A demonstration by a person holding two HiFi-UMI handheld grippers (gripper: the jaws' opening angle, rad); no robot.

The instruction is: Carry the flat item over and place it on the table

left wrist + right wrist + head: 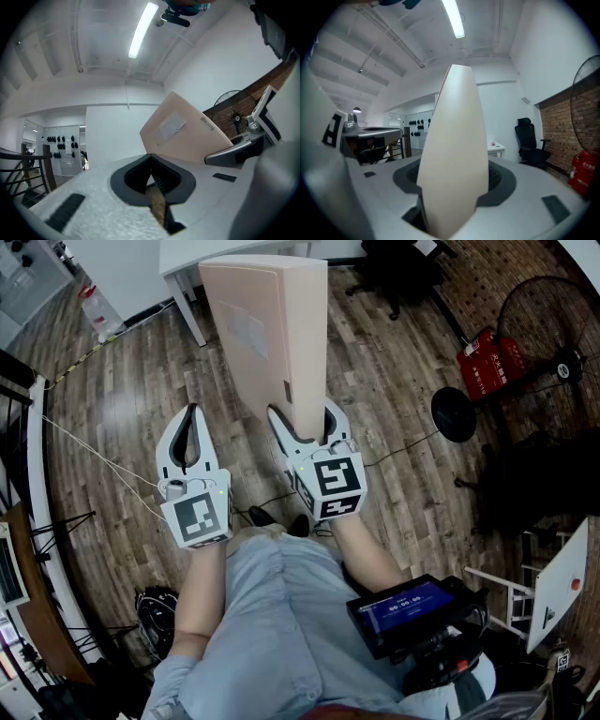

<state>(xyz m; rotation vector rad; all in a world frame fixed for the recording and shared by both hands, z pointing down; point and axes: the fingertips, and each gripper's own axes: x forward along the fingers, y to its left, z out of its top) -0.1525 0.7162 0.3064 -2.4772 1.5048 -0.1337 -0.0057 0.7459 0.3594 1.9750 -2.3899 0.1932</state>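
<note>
A person's left gripper (192, 416), jaws together and empty, hangs beside the right gripper (303, 416), which clamps the lower edge of an upright flat beige box (255, 334) above the wooden floor (131, 390), short of the white counter (211, 251).

Left gripper (192, 414): held out forward, jaws brought together, nothing between them.
Right gripper (306, 427): held just beside the left, jaws clamped on the lower edge of the flat item (267, 334).
Left forearm (201, 589): bare, extended forward.
Right forearm (368, 557): bare, extended forward.
</note>
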